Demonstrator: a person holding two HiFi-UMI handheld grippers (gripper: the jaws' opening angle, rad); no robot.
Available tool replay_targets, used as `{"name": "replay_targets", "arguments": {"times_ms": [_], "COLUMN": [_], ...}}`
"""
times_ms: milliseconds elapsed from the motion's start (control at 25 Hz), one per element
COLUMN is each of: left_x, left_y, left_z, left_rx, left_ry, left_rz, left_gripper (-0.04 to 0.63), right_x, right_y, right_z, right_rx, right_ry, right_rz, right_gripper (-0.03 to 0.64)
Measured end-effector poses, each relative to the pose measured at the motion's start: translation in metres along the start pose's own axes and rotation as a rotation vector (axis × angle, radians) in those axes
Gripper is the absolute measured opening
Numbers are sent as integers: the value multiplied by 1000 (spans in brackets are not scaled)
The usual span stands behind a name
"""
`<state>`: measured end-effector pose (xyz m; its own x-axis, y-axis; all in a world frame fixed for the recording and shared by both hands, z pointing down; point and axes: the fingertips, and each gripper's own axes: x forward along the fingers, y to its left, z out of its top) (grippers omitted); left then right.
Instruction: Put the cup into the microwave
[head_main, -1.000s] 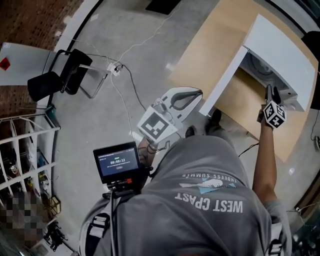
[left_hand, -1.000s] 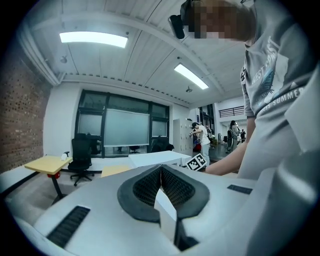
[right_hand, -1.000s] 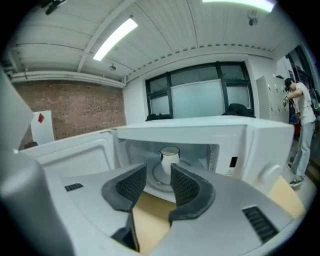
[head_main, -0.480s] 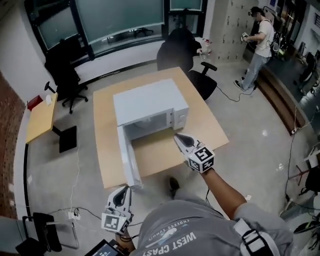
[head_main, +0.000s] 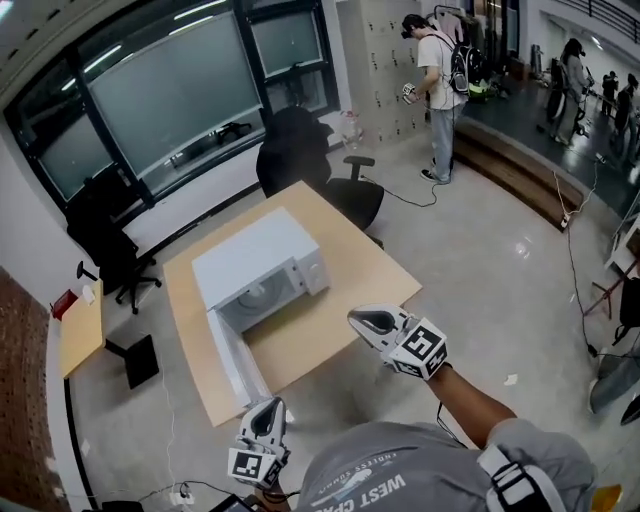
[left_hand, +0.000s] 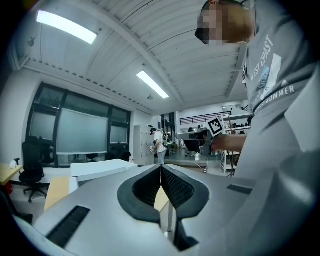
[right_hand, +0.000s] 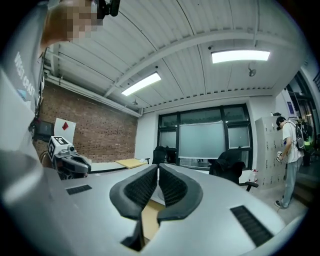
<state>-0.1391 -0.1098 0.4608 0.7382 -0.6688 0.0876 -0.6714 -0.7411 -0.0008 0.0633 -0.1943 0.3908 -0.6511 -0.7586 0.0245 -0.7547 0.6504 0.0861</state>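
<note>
**Both grippers closed and empty before an open microwave**

Head view: My right gripper (head_main: 360, 320) is held level near the front edge of the wooden table (head_main: 345, 295), with its marker cube (head_main: 421, 348) on the side toward me. The left gripper (head_main: 268, 410) sits lower in the frame, off the table's near corner and close to the free end of the microwave door (head_main: 238, 358). The white microwave (head_main: 255, 255) stands on the table with that door swung wide open. I cannot make out the cup here or in either gripper view (the cavity is only a small pale opening at this angle). A black office chair (head_main: 300, 150) stands behind the table, and a person (head_main: 440, 75) stands well apart by the lockers.

Left gripper view: The ribbed pads (left_hand: 175, 187) are pressed together with nothing between them. The microwave shows as a white box at left, and the right gripper is in its hand at right.

Right gripper view: The pads (right_hand: 172, 187) meet at their tips and pinch nothing. Bare table wood shows through the gap below them. The left gripper appears at far left, in front of a brick wall (right_hand: 100, 135).
</note>
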Motion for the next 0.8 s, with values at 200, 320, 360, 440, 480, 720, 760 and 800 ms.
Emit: {"name": "replay_targets", "arguments": {"times_ms": [200, 320, 360, 440, 480, 720, 760, 800], "left_x": [22, 39, 43, 48, 47, 15, 8, 2], "left_y": [-86, -155, -183, -239, -264, -391, -405, -414], "left_z": [-5, -2, 3, 11, 10, 6, 8, 10], "left_rx": [28, 52, 59, 76, 86, 56, 59, 66], "left_ry": [10, 3, -2, -6, -6, 17, 19, 18], "left_rz": [-100, -176, -201, -246, -264, -349, -355, -354], "left_gripper": [21, 21, 21, 21, 21, 21, 21, 21], "right_x": [-106, -183, -211, -271, -298, -431, -446, -458], "right_y": [15, 28, 32, 39, 43, 81, 89, 96], "right_z": [1, -4, -7, -12, -15, -28, -28, -27], "right_rx": [-11, -13, -12, 0, 6, 41, 46, 45], "right_ry": [0, 21, 31, 49, 57, 114, 120, 125], "right_rz": [-17, -17, -19, -28, -34, -92, -92, -89], "right_gripper": [23, 23, 23, 23, 23, 23, 23, 23]}}
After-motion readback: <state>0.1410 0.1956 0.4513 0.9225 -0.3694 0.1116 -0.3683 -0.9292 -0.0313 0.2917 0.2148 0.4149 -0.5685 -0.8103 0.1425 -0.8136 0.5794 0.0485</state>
